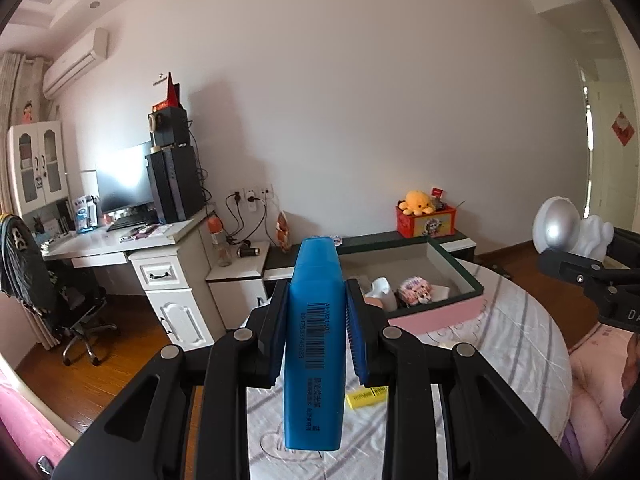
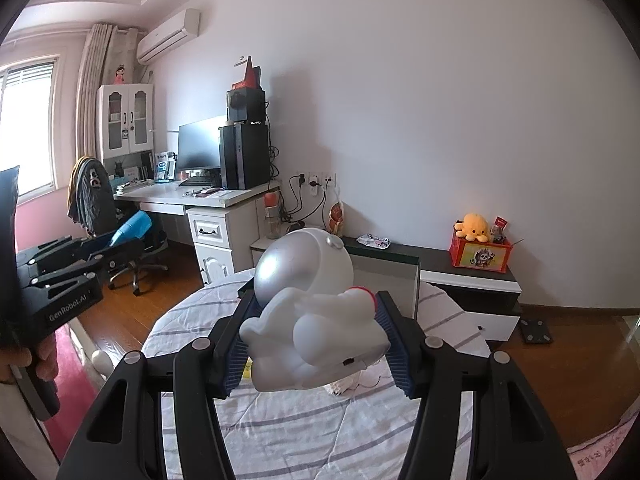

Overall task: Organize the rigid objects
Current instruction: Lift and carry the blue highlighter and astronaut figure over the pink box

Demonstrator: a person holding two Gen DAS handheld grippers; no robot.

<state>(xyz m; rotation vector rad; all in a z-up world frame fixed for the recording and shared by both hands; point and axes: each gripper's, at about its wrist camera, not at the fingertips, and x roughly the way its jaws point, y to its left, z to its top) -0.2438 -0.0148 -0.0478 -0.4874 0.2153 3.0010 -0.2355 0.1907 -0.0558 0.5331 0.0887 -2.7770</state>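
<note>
- A blue highlighter (image 1: pixel 316 344) is clamped lengthwise between the nearly closed pads of the left gripper (image 1: pixel 317 328) and is held raised above the bed (image 1: pixel 520 344).
- A white astronaut figure (image 2: pixel 310 320) with a silver helmet is pinched across its body by the right gripper (image 2: pixel 316 340), whose jaws are set about half apart, and is likewise carried clear of the quilt.
- A yellow highlighter (image 1: pixel 367 396) is left lying on the quilt below, not yet collected.
- Farther off, an open box (image 1: pixel 460 276) sits on the bed; a few small items are already seen inside it.
- The task is judged partly done: two objects are held, neither is yet over the box, and one is left.
</note>
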